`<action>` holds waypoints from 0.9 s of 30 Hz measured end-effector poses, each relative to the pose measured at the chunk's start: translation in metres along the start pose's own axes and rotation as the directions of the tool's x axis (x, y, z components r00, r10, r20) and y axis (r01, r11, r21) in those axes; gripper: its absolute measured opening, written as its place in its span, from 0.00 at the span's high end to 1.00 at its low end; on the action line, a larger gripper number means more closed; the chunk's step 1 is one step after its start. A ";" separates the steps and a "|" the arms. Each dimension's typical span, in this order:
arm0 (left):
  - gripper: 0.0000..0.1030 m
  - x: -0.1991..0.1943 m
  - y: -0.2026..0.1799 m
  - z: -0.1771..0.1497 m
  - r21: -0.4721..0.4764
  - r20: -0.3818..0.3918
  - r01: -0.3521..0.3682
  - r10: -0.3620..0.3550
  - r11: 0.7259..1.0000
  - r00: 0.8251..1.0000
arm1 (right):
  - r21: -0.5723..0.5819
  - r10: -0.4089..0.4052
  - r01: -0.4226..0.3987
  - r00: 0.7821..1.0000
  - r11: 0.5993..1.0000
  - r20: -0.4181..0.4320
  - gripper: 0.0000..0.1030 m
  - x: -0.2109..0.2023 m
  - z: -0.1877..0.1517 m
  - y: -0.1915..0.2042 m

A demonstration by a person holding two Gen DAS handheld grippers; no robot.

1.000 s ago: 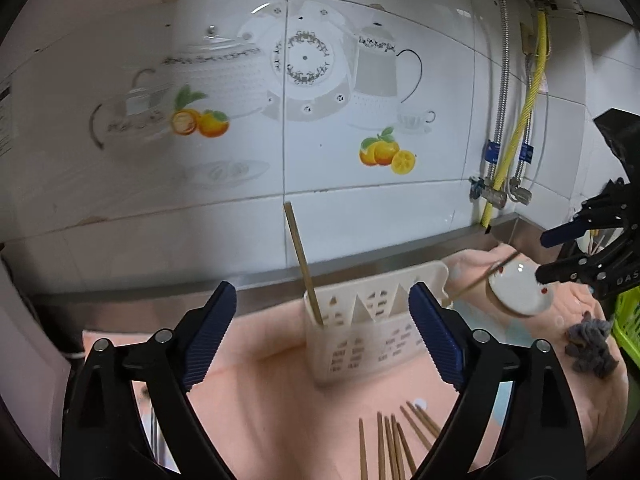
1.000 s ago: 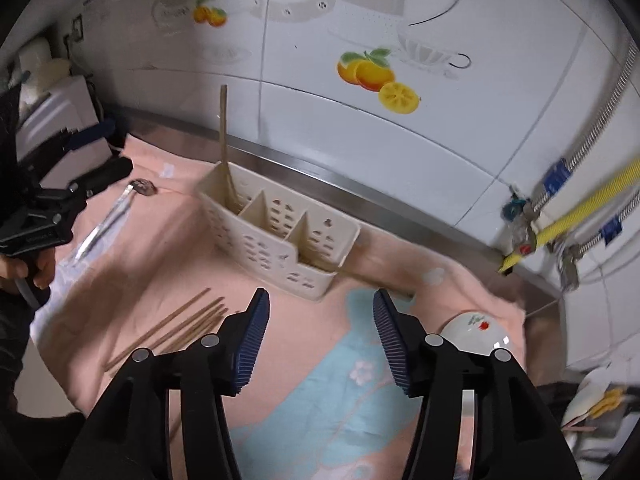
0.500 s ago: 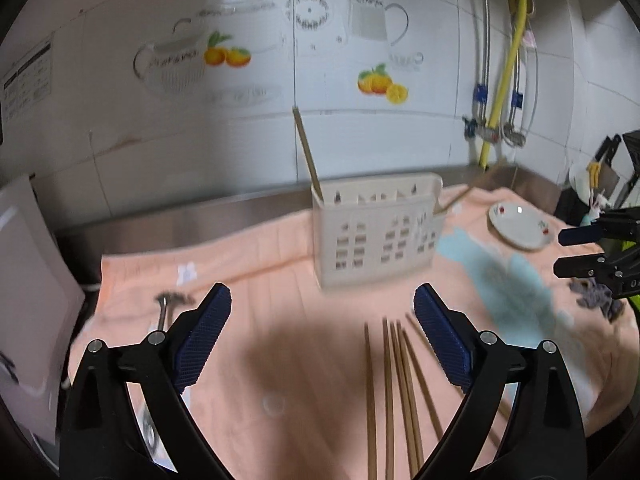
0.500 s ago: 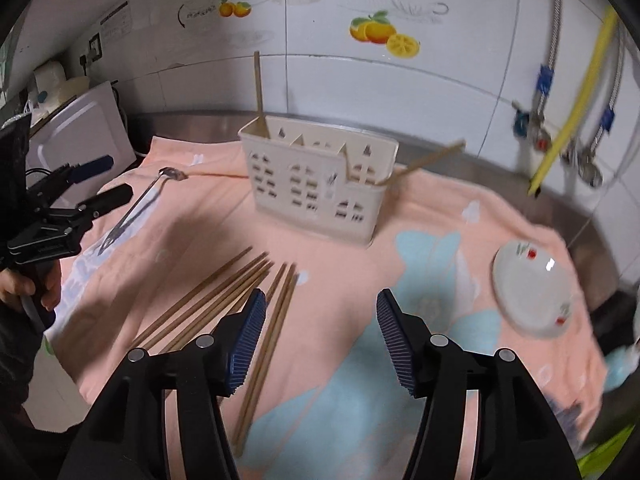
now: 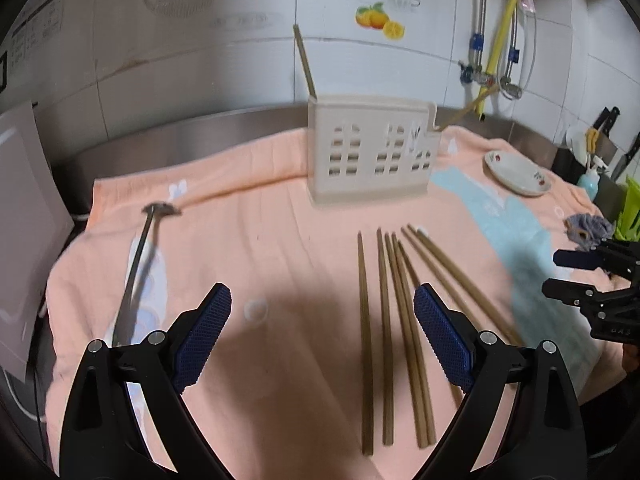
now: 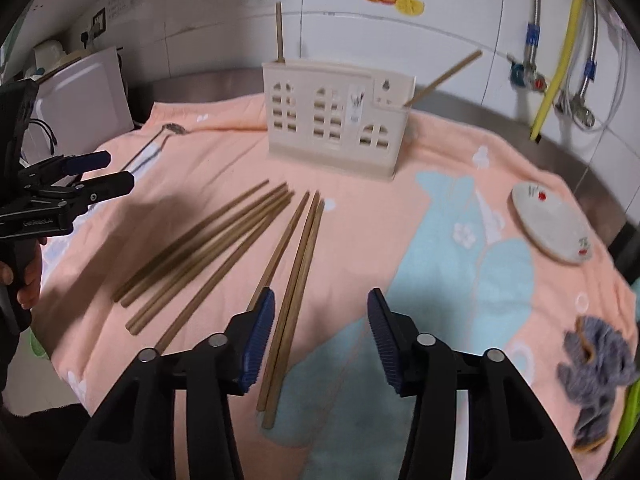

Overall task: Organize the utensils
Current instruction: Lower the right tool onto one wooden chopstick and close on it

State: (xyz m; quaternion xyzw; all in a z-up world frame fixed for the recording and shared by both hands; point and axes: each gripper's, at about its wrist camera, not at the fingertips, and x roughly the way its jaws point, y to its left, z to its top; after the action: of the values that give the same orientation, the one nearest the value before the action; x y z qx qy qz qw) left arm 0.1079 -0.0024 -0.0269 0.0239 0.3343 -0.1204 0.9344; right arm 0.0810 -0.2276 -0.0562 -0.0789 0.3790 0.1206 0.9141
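We see brown wooden chopsticks loose on the counter's peach towel before a cream holder; both claws, left claw and right claw, gape empty.

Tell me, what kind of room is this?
Most likely a home kitchen. The tiled wall has pictures of teapots and oranges, water pipes run down it, and a utensil holder, chopsticks and small plate sit on the counter.
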 end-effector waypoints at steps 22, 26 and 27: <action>0.45 0.016 0.000 -0.033 0.013 -0.105 0.038 -0.036 0.999 0.994 | 0.065 0.036 -0.031 0.996 0.997 -0.079 0.84 0.041 -0.032 0.010; 0.49 0.016 -0.002 -0.036 0.022 -0.112 0.051 -0.049 0.998 0.993 | 0.055 0.032 -0.028 0.996 0.998 -0.081 0.86 0.042 -0.032 0.013; 0.49 0.016 -0.003 -0.036 0.021 -0.113 0.056 -0.053 0.998 0.992 | 0.055 0.032 -0.028 0.996 0.998 -0.082 0.86 0.042 -0.032 0.013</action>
State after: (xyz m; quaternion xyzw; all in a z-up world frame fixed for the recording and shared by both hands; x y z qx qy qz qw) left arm 0.0969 -0.0040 -0.0653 0.0331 0.3854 -0.1484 0.9102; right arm 0.0843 -0.2162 -0.1097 -0.0533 0.4207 0.1208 0.8976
